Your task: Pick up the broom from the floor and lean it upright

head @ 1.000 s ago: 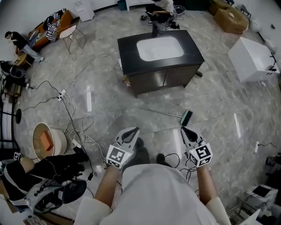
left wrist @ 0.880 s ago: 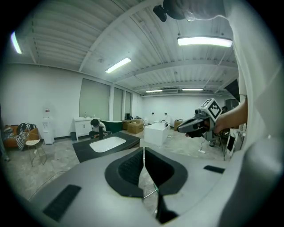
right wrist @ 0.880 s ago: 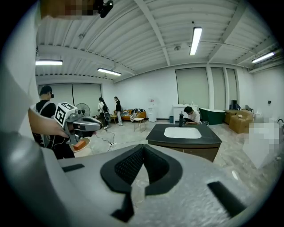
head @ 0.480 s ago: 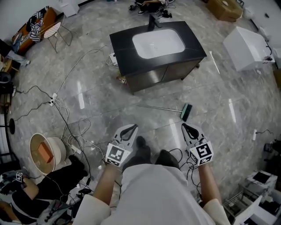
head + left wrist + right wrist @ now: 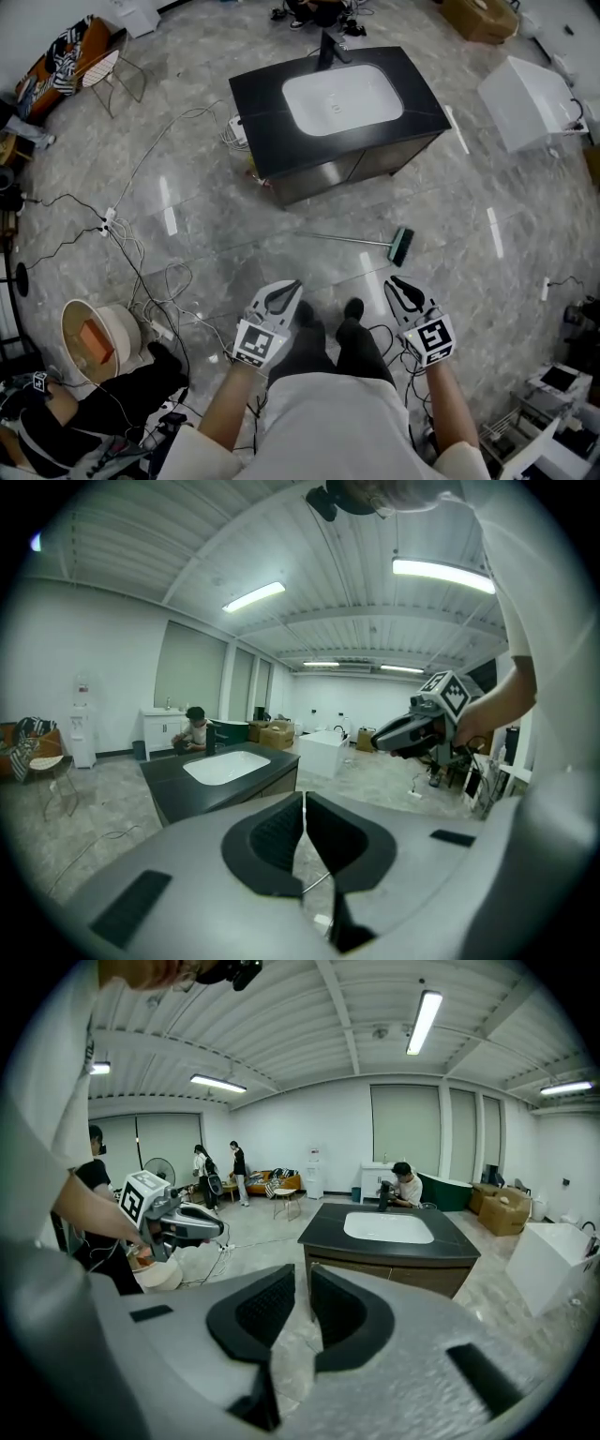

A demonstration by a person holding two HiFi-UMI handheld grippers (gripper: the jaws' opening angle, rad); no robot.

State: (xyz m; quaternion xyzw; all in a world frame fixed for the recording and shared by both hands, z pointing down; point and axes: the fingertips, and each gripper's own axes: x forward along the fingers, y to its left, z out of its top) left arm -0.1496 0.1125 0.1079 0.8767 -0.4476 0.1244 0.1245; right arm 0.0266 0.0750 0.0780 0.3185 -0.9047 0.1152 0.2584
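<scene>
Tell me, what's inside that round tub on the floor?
An orange box sits inside the round tub. Anything lying under the box is covered, so it can't be seen.

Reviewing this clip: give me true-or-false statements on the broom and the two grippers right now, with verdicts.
1. The broom lies flat on the floor. True.
2. The right gripper grips the broom. False: nothing is between its jaws, which are opening; the broom lies apart, ahead of it.
3. The broom lies between the grippers and the black sink cabinet. True.
4. The broom's head is at the end nearer the left gripper. False: it is nearer the right gripper.
5. The left gripper's jaws stand wide apart. False: they are together, empty.
</scene>
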